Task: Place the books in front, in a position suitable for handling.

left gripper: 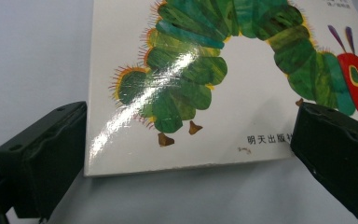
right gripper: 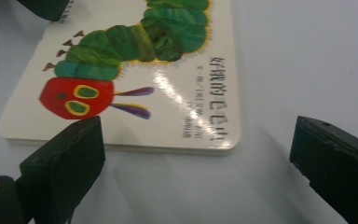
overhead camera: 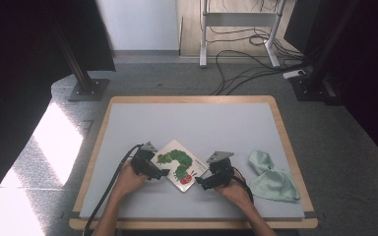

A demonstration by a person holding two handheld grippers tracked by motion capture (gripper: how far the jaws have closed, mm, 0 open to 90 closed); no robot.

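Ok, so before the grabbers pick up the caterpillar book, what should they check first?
1. Book lying flat and closed on the grey mat: ok.
2. Left gripper open, jaws wide on either side of the book's edge: ok.
3. Right gripper open and pointed at the book's corner: ok.
4. Either gripper already pinching the book: not ok, both are apart from it.
5. Green cloth out of the way, off to the right: ok.
6. Whether a jaw can slip under the book's edge: cannot tell.

Grey carpet floor (overhead camera: 177, 81) — sun patch (overhead camera: 54, 142) left, cables (overhead camera: 246, 69) behind.
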